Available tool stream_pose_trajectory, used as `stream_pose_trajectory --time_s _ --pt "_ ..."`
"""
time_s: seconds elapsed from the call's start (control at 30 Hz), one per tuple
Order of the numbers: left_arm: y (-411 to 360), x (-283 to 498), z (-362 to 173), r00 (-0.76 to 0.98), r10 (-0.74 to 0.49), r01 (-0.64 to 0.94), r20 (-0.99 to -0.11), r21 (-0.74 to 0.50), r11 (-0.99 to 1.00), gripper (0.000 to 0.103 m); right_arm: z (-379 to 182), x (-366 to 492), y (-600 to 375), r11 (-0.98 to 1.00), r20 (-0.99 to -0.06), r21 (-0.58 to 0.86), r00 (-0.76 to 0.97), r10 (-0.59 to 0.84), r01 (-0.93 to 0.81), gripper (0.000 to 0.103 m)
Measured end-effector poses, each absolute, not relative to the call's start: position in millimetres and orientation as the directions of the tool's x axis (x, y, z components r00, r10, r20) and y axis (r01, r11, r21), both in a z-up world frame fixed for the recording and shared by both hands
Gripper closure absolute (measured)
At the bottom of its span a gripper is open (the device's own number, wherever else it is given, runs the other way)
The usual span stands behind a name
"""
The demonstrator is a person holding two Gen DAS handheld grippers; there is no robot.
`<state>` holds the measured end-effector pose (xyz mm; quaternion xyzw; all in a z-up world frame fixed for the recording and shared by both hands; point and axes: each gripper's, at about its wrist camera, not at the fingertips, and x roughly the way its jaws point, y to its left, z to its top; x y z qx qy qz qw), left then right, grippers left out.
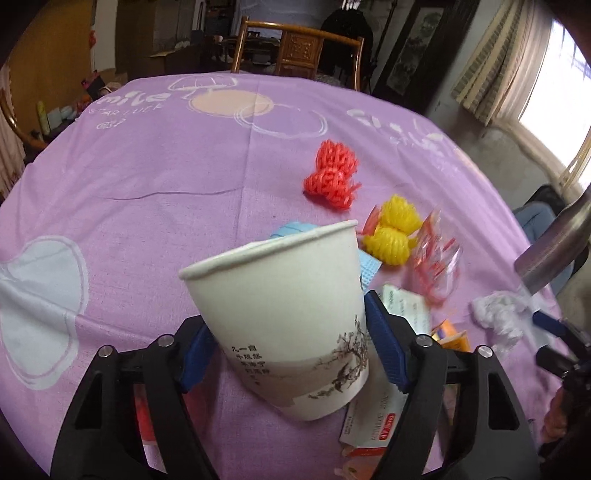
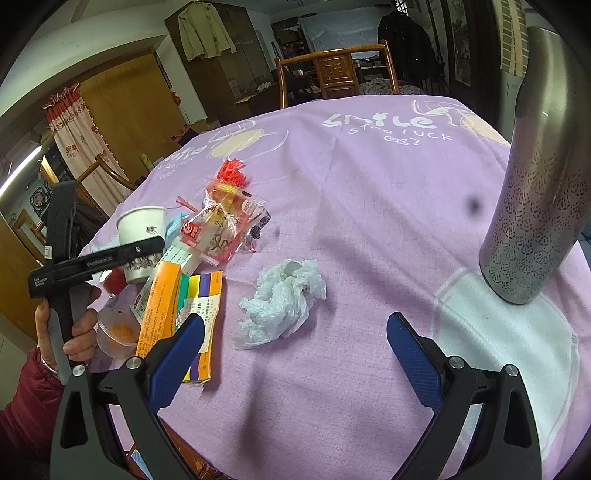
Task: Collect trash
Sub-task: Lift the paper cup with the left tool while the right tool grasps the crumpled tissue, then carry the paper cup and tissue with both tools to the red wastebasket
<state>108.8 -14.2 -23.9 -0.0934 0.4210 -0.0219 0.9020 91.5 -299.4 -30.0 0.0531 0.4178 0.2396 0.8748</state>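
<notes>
White paper cup with ink-tree print (image 1: pixel 284 314), tilted above lilac tablecloth (image 1: pixel 147 192), clamped mid-wall between blue pads of left gripper (image 1: pixel 291 347); judged light, thin-walled, crushable, best held gently below rim; right gripper (image 2: pixel 295 354) wide apart, empty, near crumpled white tissue (image 2: pixel 280 299).

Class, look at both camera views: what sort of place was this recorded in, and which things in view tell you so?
Most likely a lived-in home, probably a dining room. Clues: a round table under a purple printed tablecloth, a carved wooden chair behind it, and a jacket hanging on a wardrobe.
</notes>
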Motion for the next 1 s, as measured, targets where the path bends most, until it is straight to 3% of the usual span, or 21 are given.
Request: stream_pose_trajectory --time_s 0.3,0.6,0.63,0.7,0.73,1.0 --pt "9.7 75.5 20.3 0.778 -0.144 -0.036 -0.612 -0.273 0.961 0.035 -33.0 94.6 -292.2 0.879 -0.714 0.268 0.530 0.457 -0.395 0.008" --pt "23.2 9.4 40.9 0.803 -0.125 -0.059 -0.583 -0.287 0.956 0.035 -42.3 119.2 -273.2 0.889 -0.800 0.245 0.437 0.411 -0.387 0.034" --pt "27.6 -2.8 44.1 0.806 -0.115 -0.069 -0.580 -0.284 0.956 0.035 -42.4 120.9 -270.6 0.890 -0.807 0.233 0.433 0.402 -0.393 0.038" --pt "37.2 -22.5 48.5 0.814 -0.093 -0.091 -0.573 -0.285 0.954 0.035 -44.0 124.4 -264.6 0.890 -0.821 0.215 0.419 0.388 -0.402 0.062" --pt "41.4 -32.1 50.5 0.817 -0.081 -0.104 -0.570 -0.284 0.953 0.035 -43.3 124.8 -264.0 0.892 -0.825 0.214 0.415 0.383 -0.398 0.085" --pt "86.7 -122.6 63.0 0.837 0.044 -0.228 -0.546 -0.275 0.934 0.035 25.1 63.9 -271.0 0.843 -0.655 0.269 0.553 0.515 -0.466 0.085"
